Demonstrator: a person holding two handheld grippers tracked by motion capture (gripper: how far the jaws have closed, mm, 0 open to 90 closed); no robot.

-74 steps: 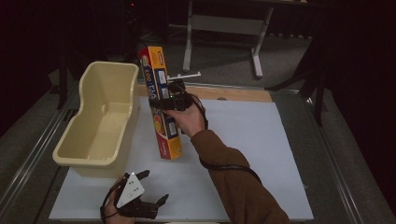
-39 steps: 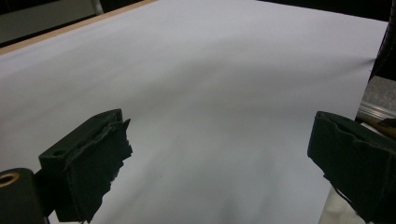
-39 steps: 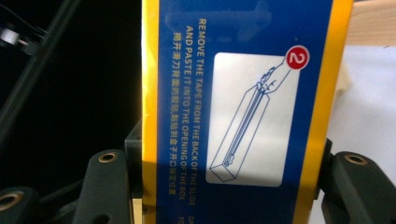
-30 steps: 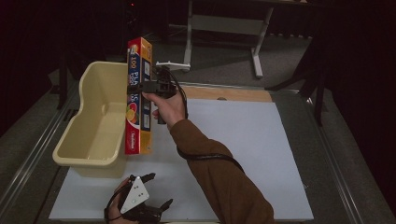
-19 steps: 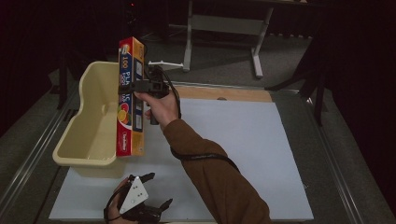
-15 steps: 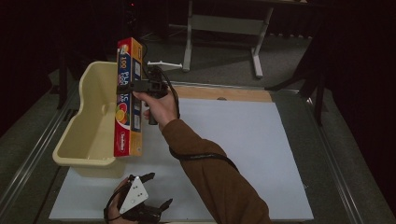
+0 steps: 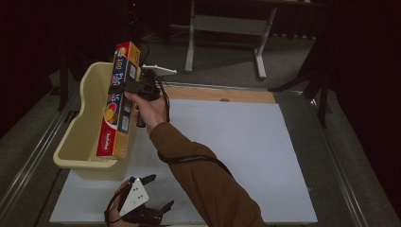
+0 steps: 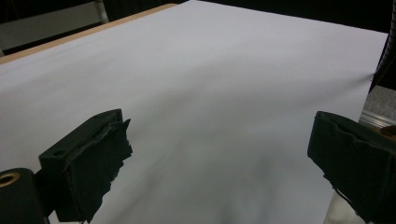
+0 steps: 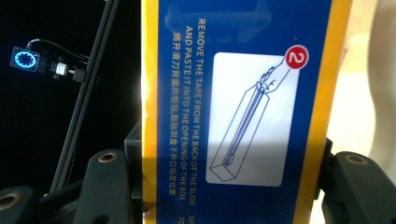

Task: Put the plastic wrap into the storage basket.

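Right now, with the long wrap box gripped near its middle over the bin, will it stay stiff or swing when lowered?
The box looks rigid: straight edges, no sag. The right hand-held gripper clamps it mid-length, so probably balanced. It hangs tilted over the bin, so its lower end may catch the rim.

The table (image 7: 246,142) is covered by a large white sheet, with a strip of bare light wood (image 7: 222,93) left showing along its far edge. Metal rails (image 7: 340,161) run along both long sides of it. Beyond the far edge lies a grey carpeted floor (image 7: 227,61), on which stands a pale grey metal stand (image 7: 227,26) with a crossbar and splayed feet. The rest of the room falls off into darkness, black on the far side and to the right. In the right gripper view a small ring of blue light (image 9: 23,59) glows on a device against the black background.
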